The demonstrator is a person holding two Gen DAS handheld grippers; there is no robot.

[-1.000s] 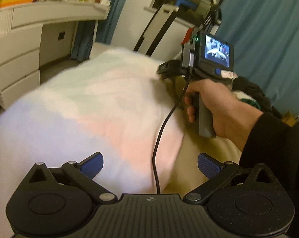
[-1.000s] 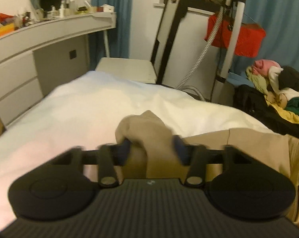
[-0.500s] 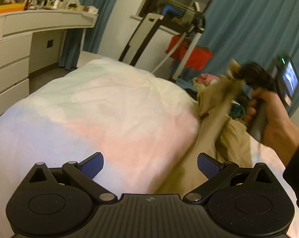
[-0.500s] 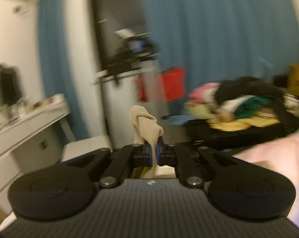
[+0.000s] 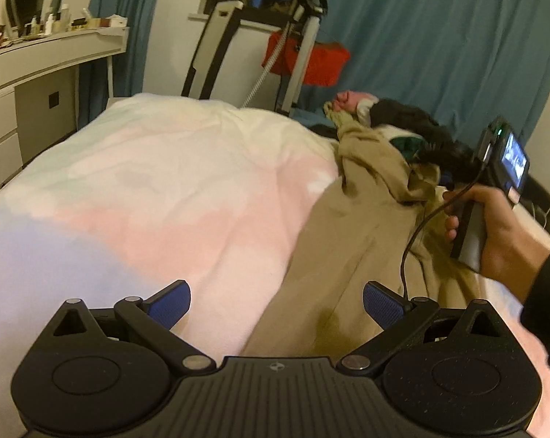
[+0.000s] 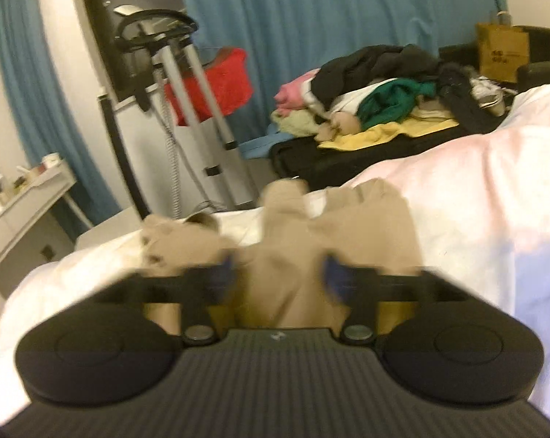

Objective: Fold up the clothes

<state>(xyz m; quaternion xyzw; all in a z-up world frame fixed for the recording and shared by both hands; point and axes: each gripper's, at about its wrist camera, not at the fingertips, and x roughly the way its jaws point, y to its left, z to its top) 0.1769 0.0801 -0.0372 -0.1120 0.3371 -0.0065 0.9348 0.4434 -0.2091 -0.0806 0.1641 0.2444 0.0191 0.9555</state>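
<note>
Bedroom – bed (image 5: 173, 182) | dresser (image 5: 38, 84) – clothes pile (image 6: 384, 87)

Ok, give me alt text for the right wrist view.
The right gripper, jaws just opened wide, hovers over a crumpled beige garment on a bed's white duvet; beige cloth still bunches between the blurred pads. Behind are a heap of clothes, a garment steamer and blue curtains.

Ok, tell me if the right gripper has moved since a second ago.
Yes. In the left wrist view the right gripper has swung rightward, away from the white desk, carrying the beige garment; its jaws have just been opening around it.
</note>
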